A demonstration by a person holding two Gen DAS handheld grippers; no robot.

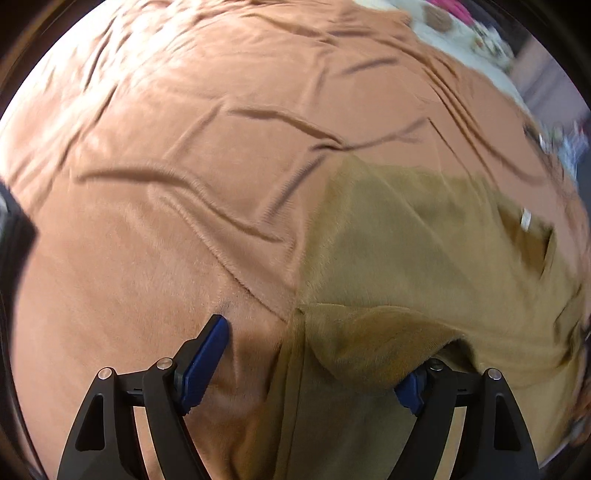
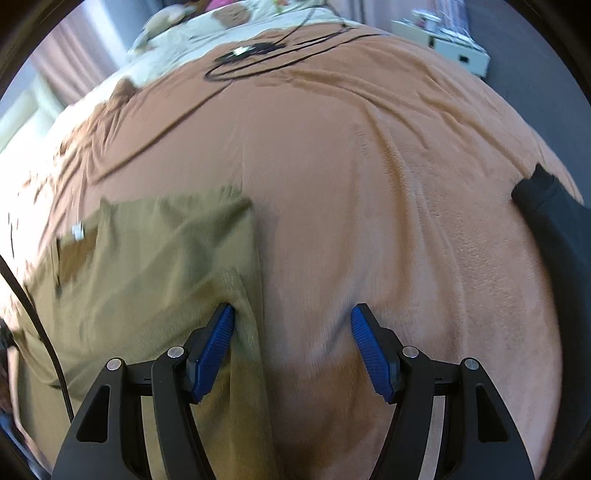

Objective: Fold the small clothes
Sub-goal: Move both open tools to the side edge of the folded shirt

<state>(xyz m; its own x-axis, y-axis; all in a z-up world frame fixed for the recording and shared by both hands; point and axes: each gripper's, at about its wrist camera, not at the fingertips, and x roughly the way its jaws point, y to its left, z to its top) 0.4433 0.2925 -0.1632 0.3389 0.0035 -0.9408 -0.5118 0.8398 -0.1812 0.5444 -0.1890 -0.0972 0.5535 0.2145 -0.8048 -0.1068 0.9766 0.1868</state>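
An olive-green small garment (image 1: 424,251) lies flat on a rust-orange blanket (image 1: 184,147). It has a neck opening with a white tag (image 1: 525,218). In the left wrist view my left gripper (image 1: 314,354) is open over the garment's left edge; a folded-up flap of cloth covers the right fingertip. In the right wrist view the same garment (image 2: 147,266) lies at the left, its right edge running between the fingers. My right gripper (image 2: 293,325) is open, its left fingertip (image 2: 221,325) on the garment's edge, the right one over bare blanket.
The orange blanket (image 2: 369,166) covers a bed. Black cables (image 2: 258,55) lie at its far end near a patterned cream quilt (image 2: 207,26). A dark cloth item (image 2: 550,221) lies at the right. A black cable (image 2: 37,325) hangs at the left. A white box (image 2: 458,51) stands beyond the bed.
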